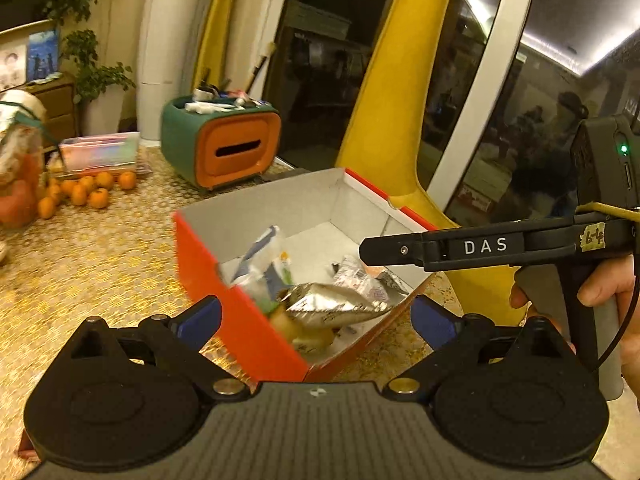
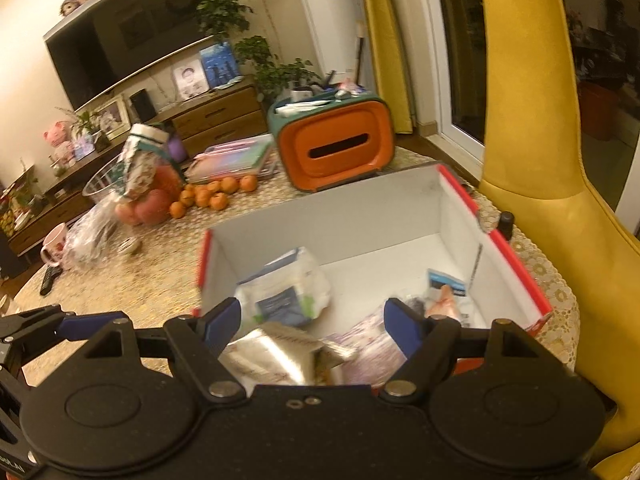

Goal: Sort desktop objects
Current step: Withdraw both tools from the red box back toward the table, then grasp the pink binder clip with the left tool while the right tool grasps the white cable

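Note:
A red cardboard box (image 1: 240, 312) with a white inside stands on the patterned table; it also shows in the right wrist view (image 2: 516, 264). In it lie a silver foil pouch (image 1: 336, 308) (image 2: 276, 356), a white and blue packet (image 1: 260, 256) (image 2: 288, 288), a crumpled white wrapper (image 1: 360, 276) and a blue-labelled packet (image 2: 444, 292). My left gripper (image 1: 316, 316) is open and empty, above the box's near corner. My right gripper (image 2: 316, 324) is open and empty, right above the box; it also shows from the side in the left wrist view (image 1: 368, 250).
A green and orange tissue-box organiser (image 1: 224, 140) (image 2: 336, 144) stands behind the box. Several tangerines (image 1: 84, 192) (image 2: 216, 196), a clear case (image 1: 100, 152), a jar (image 2: 140, 160), a plastic bag (image 2: 92, 236) and a mug (image 2: 54, 246) lie to the left. A yellow chair (image 2: 532, 160) stands at the right.

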A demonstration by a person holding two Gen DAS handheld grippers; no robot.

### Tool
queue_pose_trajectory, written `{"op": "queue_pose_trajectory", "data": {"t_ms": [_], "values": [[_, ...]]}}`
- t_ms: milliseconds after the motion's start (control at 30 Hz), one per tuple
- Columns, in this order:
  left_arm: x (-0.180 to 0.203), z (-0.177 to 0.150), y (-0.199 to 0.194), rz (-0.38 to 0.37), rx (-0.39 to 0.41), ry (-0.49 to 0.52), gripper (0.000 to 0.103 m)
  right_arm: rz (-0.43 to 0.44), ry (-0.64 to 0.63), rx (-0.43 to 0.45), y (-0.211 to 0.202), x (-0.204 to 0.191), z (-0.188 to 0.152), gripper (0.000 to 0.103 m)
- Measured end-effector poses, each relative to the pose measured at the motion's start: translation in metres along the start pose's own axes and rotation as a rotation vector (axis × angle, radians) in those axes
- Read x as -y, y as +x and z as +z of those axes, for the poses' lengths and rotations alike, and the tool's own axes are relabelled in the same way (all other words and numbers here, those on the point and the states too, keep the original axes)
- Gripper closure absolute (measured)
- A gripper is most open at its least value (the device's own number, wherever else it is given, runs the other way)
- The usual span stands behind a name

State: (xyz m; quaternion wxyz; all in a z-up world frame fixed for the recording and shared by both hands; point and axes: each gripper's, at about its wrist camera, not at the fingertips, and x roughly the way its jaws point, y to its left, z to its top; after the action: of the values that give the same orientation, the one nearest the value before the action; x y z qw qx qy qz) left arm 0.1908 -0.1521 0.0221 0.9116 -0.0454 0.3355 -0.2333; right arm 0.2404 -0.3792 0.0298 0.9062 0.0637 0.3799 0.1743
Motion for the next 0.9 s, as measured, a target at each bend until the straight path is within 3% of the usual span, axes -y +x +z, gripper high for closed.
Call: {"op": "queue_pose_trajectory", "data": {"t_ms": [467,900], "values": [[-0.056,-0.051,-0.082,0.124,0.079,-0.026,0.002,0.084,-0.122,-0.016,-0.003,-0.097,-0.016,0.024],[-0.119,-0.100,-0.104,0.248,0.092,-0.030,0.002,0.117,-0.231,-0.083,0.042,-0.177,-0.031,0.025]]}}
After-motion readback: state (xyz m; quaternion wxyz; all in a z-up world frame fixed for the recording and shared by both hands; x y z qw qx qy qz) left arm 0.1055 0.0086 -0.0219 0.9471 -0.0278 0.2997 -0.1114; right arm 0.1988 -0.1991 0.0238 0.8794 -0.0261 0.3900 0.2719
